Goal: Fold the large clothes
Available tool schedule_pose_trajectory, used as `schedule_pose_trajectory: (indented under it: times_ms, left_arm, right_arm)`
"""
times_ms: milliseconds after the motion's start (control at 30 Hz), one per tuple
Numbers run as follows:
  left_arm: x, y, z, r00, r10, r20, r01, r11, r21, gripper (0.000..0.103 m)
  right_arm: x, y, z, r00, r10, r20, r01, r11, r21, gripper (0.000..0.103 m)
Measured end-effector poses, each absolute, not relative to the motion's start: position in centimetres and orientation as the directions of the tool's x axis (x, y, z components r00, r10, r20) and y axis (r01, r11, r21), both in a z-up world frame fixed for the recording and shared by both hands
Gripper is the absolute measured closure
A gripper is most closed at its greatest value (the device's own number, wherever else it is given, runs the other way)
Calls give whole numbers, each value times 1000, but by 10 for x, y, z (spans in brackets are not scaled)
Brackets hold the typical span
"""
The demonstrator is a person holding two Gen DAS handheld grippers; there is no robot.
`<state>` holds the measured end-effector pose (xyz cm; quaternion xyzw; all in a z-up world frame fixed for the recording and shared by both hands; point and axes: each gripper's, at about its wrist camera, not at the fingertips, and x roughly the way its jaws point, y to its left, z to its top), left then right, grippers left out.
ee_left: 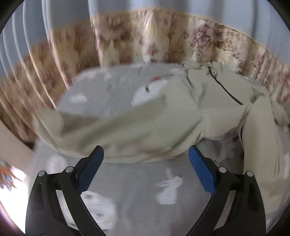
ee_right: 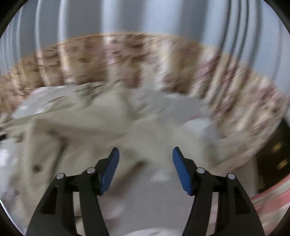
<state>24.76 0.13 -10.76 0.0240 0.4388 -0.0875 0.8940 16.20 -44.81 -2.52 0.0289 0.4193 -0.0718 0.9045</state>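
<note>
A large pale beige jacket (ee_left: pixel 163 116) with a dark zip lies spread across a grey bedsheet (ee_left: pixel 130 190) printed with white rabbits. My left gripper (ee_left: pixel 145 154) stands wide open just short of the jacket's near edge, nothing between its blue pads (ee_left: pixel 201 170). In the blurred right wrist view the same jacket (ee_right: pixel 101 123) lies in front of my right gripper (ee_right: pixel 145 156), which is open with no cloth between its pads (ee_right: pixel 179 170). A sleeve (ee_left: pixel 261 145) runs down the right side of the left wrist view.
A floral brown and pink headboard or cushion (ee_left: pixel 145 36) curves behind the bed, with pale curtains (ee_right: pixel 145 16) above it. A dark piece of furniture (ee_right: pixel 273 154) and a pink striped cloth (ee_right: pixel 271 197) sit at the right in the right wrist view.
</note>
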Motion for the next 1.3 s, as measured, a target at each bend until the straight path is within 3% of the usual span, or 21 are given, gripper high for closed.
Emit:
schedule_pose_trajectory:
  times_ms: [67,133,267,300,333,367,400,433,500,600,733,833,900,933,967,1000,1100,1200,1233,1267,1300]
  left_arm:
    - [270,11,-128,543,-171,-822,121,985,-125,9]
    - [285,19,-149,509,-151,-848,31,987,-158,12]
    - [315,37,-169,476,-229,-849,-46,958,-284,16]
    - [321,39,-170,481,-234,-845,-58,953,-296,23]
    - [328,39,-169,504,-219,-835,-65,955,-289,41]
    - [334,38,-168,517,-213,-829,-58,958,-282,51]
    - [338,40,-166,522,-218,-825,-55,956,-287,70]
    - [347,43,-164,527,-228,-819,-59,951,-302,84]
    - [358,46,-159,525,-236,-818,-50,951,-306,88]
    - [368,43,-143,554,-165,-816,-25,977,-214,90]
    - [371,56,-102,627,-90,-774,0,993,-116,90]
    - [380,78,-76,648,-49,-760,-16,997,-78,90]
    - [391,86,-70,639,-65,-766,13,997,-74,90]
    - [399,87,-70,633,0,-774,-14,1000,-11,90]
    - [405,82,-75,631,77,-772,-38,997,69,90]
    - [411,76,-82,614,128,-779,-36,990,135,90]
    - [405,56,-106,570,168,-805,12,977,212,80]
    - [362,32,-107,625,147,-767,78,966,248,29]
    - [344,24,-105,651,134,-748,96,962,257,20]
    - [329,20,-105,666,126,-735,105,960,260,17]
    - [315,16,-105,672,115,-731,114,960,257,15]
  right_arm:
    - [158,-438,-49,605,13,-796,140,982,123,41]
    - [165,-432,-74,569,77,-818,140,972,189,41]
    - [167,-429,-103,539,174,-824,184,930,317,42]
    - [171,-425,-112,524,246,-815,175,906,386,43]
    - [174,-419,-119,515,286,-808,150,898,413,56]
    - [174,-413,-121,511,296,-807,130,902,413,82]
    - [177,-402,-124,513,274,-814,99,923,373,94]
    - [177,-394,-122,523,251,-815,76,938,337,98]
    - [177,-380,-107,562,140,-816,27,982,187,100]
    - [176,-355,-79,606,-100,-789,-34,988,-152,100]
    - [178,-357,-71,617,-443,-651,-15,820,-572,100]
    - [178,-393,-67,567,-600,-564,35,702,-712,100]
    - [181,-421,-68,523,-638,-566,57,688,-724,103]
    - [185,-435,-76,478,-740,-473,95,579,-810,103]
    - [189,-450,-79,444,-766,-464,115,562,-819,103]
    - [192,-470,-80,393,-761,-516,148,606,-781,103]
    - [178,-507,-62,444,-517,-732,266,856,-443,100]
    - [160,-503,-54,533,-251,-808,230,962,-148,98]
    - [155,-498,-55,551,-132,-824,202,979,-21,81]
    - [153,-494,-57,559,-85,-825,192,981,28,51]
    - [147,-487,-59,570,-33,-821,177,981,83,40]
